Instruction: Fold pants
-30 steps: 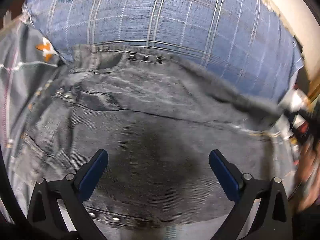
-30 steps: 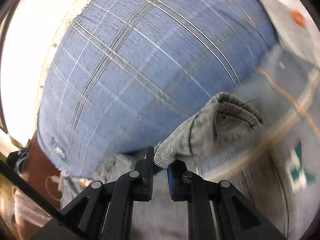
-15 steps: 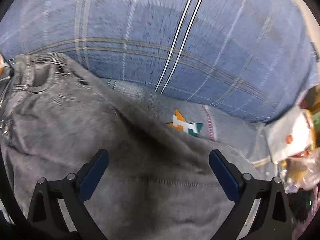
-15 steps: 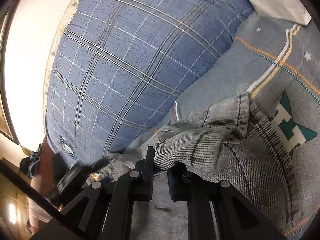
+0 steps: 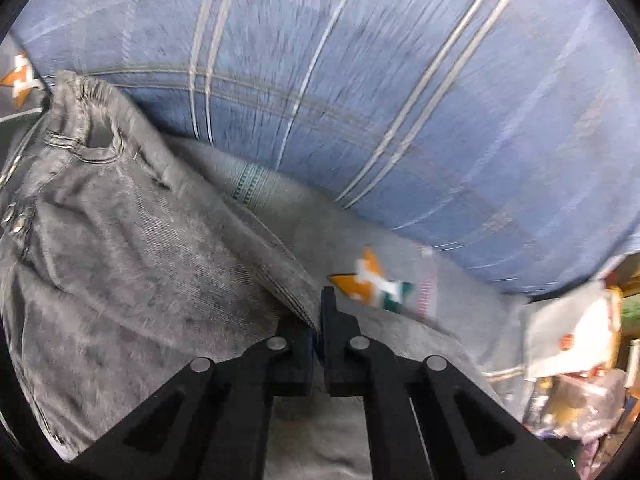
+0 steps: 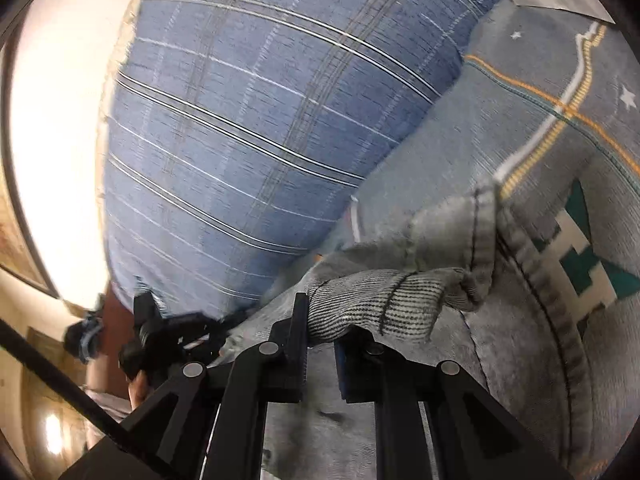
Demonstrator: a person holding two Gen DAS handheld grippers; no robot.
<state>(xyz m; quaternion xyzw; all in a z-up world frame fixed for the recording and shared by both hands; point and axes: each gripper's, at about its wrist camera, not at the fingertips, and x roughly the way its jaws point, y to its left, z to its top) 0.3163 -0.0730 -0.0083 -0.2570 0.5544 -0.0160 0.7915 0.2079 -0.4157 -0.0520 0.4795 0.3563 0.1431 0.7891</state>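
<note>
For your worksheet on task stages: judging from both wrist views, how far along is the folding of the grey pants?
Early stage. Done: both grippers have a hold. The left gripper is shut on the pants at a seamed edge; the right gripper pinches a bunched hem. In hand: lifting fabric off the bedspread. Left: the pants lie rumpled, with no neat fold visible.

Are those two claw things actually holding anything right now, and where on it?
Both hold the grey jeans. The left gripper is shut on a folded side edge; the right gripper is shut on a bunched hem end.
</note>
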